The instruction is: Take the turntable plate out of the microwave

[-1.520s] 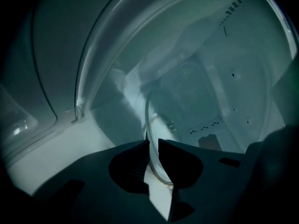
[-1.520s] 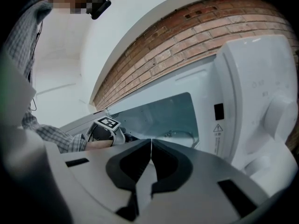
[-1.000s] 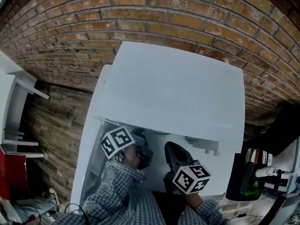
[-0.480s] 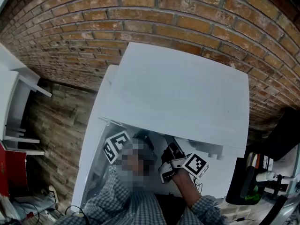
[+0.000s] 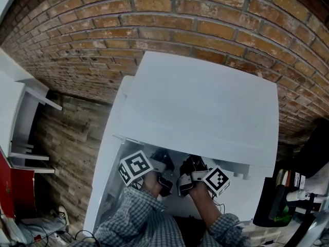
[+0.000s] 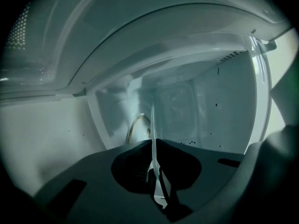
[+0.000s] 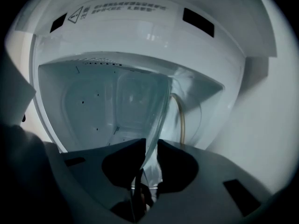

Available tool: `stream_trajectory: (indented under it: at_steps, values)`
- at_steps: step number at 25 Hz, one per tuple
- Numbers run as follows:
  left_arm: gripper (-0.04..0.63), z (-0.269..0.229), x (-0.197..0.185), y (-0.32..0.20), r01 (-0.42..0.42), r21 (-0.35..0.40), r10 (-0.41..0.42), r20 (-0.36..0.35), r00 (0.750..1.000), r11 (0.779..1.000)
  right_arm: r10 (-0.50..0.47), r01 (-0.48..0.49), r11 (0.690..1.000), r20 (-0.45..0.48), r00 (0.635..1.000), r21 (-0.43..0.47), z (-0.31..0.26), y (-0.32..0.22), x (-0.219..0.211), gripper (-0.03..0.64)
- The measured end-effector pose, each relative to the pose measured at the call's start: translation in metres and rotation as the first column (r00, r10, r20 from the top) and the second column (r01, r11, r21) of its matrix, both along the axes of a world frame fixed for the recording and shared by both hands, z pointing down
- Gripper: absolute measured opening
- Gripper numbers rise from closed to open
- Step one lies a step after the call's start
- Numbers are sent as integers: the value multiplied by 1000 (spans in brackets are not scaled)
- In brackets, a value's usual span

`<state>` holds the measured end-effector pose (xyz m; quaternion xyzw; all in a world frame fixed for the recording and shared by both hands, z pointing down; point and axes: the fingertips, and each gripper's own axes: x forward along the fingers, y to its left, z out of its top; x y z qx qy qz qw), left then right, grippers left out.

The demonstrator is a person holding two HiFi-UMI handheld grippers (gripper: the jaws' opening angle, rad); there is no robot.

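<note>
The clear glass turntable plate point(image 6: 152, 120) stands on edge inside the white microwave point(image 5: 200, 107). My left gripper point(image 6: 153, 141) is shut on its rim, with the jaws pinched on the thin glass. In the right gripper view the plate point(image 7: 149, 106) rises slanted out of my right gripper point(image 7: 150, 143). Those jaws are closing with the rim between them, still wider apart than the glass. In the head view both the left gripper point(image 5: 163, 175) and the right gripper point(image 5: 189, 171) reach side by side into the oven's mouth, tips hidden under its top.
A tan roller ring point(image 7: 180, 113) lies on the cavity floor behind the plate. The microwave door point(image 5: 100, 184) hangs open at the left. A brick wall point(image 5: 154, 19) stands behind, a white shelf point(image 5: 20, 112) at the left, and black gear point(image 5: 272, 199) at the right.
My right gripper has rolled over and moved left and inward, from beside the opening to close by the left gripper. The left gripper has barely moved.
</note>
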<state>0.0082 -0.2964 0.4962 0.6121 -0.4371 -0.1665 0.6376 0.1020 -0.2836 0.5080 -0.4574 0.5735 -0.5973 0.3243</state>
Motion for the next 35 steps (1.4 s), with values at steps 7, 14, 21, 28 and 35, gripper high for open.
stream_trajectory:
  at_steps: [7, 14, 21, 28, 35]
  values:
    - [37, 4, 0, 1, 15, 0, -15, -49, 999, 1000, 9, -15, 998, 113, 994, 54, -14, -1, 2, 52]
    - [41, 0, 6, -13, 13, 60, -9, -70, 998, 998, -19, 7, 996, 137, 990, 89, -23, -2, 1, 54]
    - [41, 7, 17, -33, 44, 59, -35, -149, 988, 997, -44, 31, 995, 148, 988, 90, -21, 10, -1, 54]
    - [35, 2, 19, -36, 62, 101, -37, -227, 973, 993, -81, 72, 992, 75, 994, 106, -22, 9, 1, 55]
    - [37, 0, 17, -31, 42, 113, -15, -235, 972, 993, -121, 112, 983, 55, 991, 143, -30, 15, -6, 121]
